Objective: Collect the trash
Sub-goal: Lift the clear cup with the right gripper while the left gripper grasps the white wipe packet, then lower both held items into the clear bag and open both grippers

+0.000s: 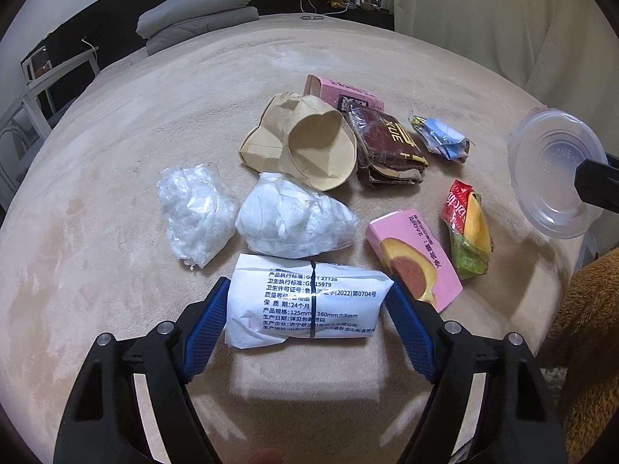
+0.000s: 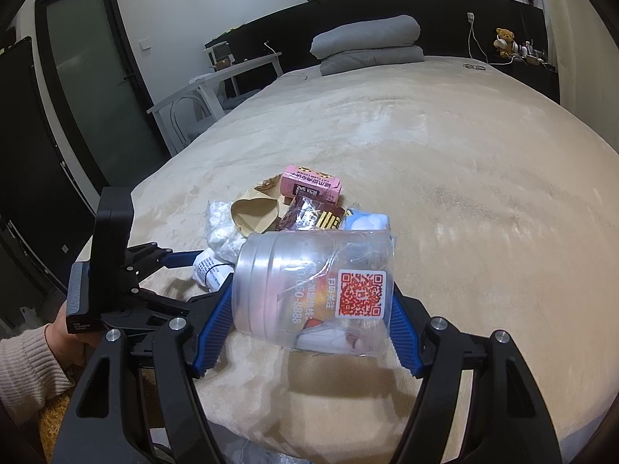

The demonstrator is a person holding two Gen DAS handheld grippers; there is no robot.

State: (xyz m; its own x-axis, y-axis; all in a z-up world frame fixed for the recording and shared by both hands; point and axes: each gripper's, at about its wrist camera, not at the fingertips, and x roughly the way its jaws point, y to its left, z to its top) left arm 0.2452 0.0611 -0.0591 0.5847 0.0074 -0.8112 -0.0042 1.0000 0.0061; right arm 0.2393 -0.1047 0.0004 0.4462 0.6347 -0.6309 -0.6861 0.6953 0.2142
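Note:
Trash lies in a pile on a beige bed cover (image 1: 116,193). My left gripper (image 1: 307,305) is shut on a white printed tissue pack (image 1: 305,305) at the near edge of the pile. My right gripper (image 2: 311,290) is shut on a clear plastic tub (image 2: 313,290) with a red QR sticker, held on its side above the cover; the tub also shows at the right of the left wrist view (image 1: 553,174). Behind the pack lie two white plastic bundles (image 1: 294,216), a crushed brown paper cup (image 1: 305,143), a pink box (image 1: 414,255) and a red-green wrapper (image 1: 468,228).
A dark brown wrapper (image 1: 387,147), a second pink box (image 1: 340,92) and a blue wrapper (image 1: 441,139) lie at the back of the pile. A folded grey duvet (image 2: 367,44) sits at the bed's head. A white table (image 2: 216,77) stands left of the bed.

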